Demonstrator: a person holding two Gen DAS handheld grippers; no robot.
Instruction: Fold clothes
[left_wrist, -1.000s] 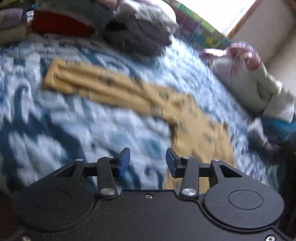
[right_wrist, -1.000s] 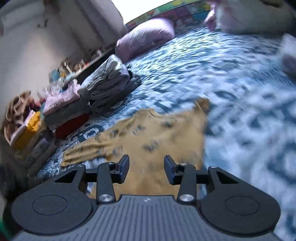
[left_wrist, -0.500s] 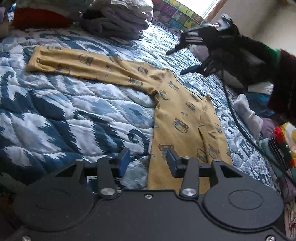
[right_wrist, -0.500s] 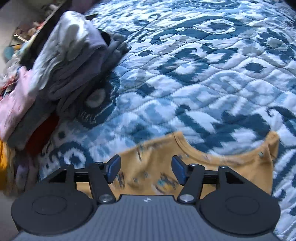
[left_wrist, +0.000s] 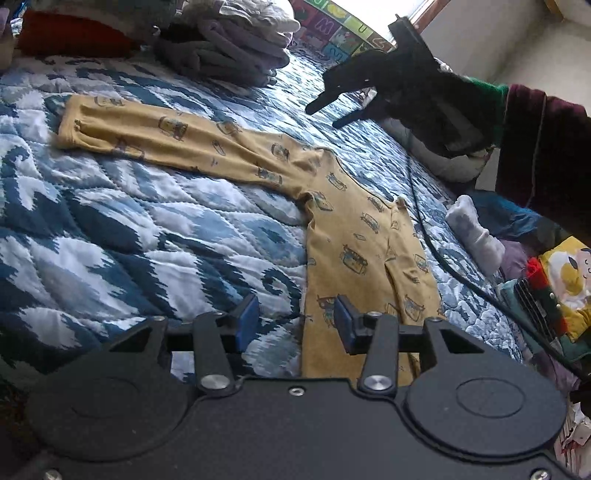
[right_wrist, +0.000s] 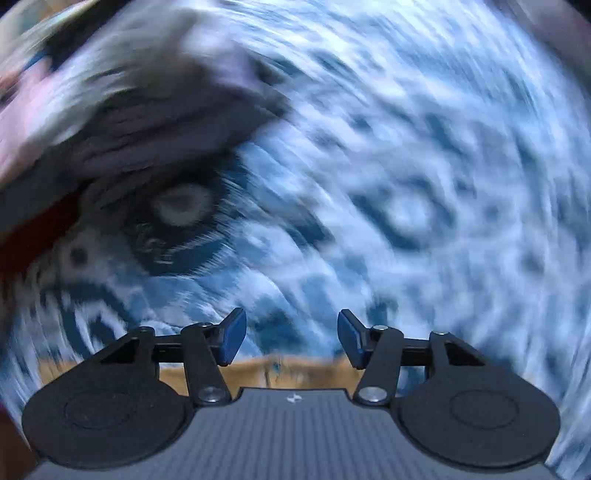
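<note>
A yellow long-sleeved shirt (left_wrist: 351, 236) with small prints lies flat on the blue-and-white quilt (left_wrist: 147, 240). One sleeve (left_wrist: 166, 136) is stretched out to the far left. My left gripper (left_wrist: 295, 325) hovers open over the shirt's near hem edge with nothing between its blue pads. My right gripper (left_wrist: 321, 118) hangs above the quilt just beyond the shirt's neckline, held by a dark-gloved hand. In the blurred right wrist view the right gripper (right_wrist: 291, 339) has its jaws closing with nothing between them. Only a strip of the shirt (right_wrist: 295, 369) shows there.
Folded grey clothes (left_wrist: 229, 51) and a red item (left_wrist: 74, 40) are stacked at the far side of the bed. A black cable (left_wrist: 436, 243) runs along the shirt's right side. A white roll (left_wrist: 476, 236) and colourful things (left_wrist: 561, 280) crowd the right edge.
The right gripper swept across the shirt toward the neckline and past it, so the shirt has slid almost out of its now blurred view. The left view barely shifted.
</note>
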